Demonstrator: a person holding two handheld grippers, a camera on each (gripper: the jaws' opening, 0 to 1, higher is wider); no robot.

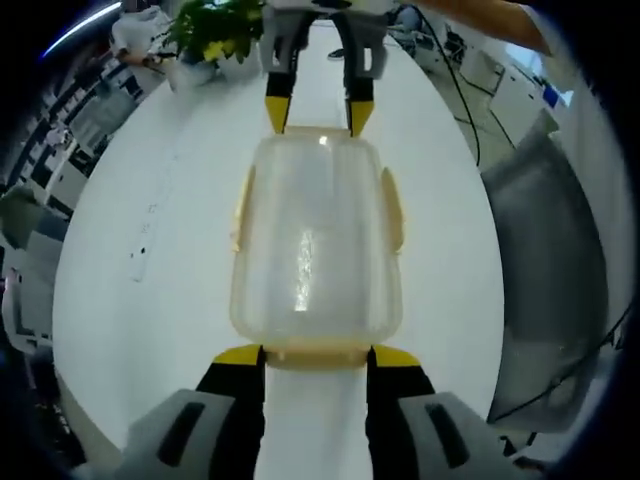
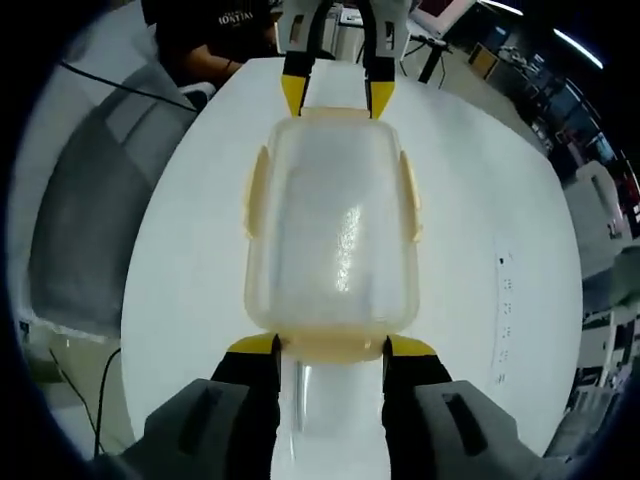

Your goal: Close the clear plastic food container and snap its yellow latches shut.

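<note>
Whether the lid is fully seated on the clear plastic food container is hard to judge through the frosted plastic, and it is unclear whether the pale yellow latches along its long sides are snapped down or only folded against the walls. The container lies lengthwise near the middle of the long white desk, between the two grippers. In the left gripper view the left gripper stands released, its yellow-tipped fingers parted at either side of the latch on the near short end, close to it, though contact cannot be confirmed. In the right gripper view the right gripper is likewise parted, its fingers flanking the latch on the opposite short end; the container and a side latch show here too. Each gripper appears at the top of the other's view, at the container's far end. A potted plant sits at the desk's far end in the left gripper view. Grey chairs stand beside the desk's long edge, with cables trailing past them. A person in a dark shirt sits beyond the far end in the right gripper view, partly cut off. Office desks and equipment fill the blurred background.
</note>
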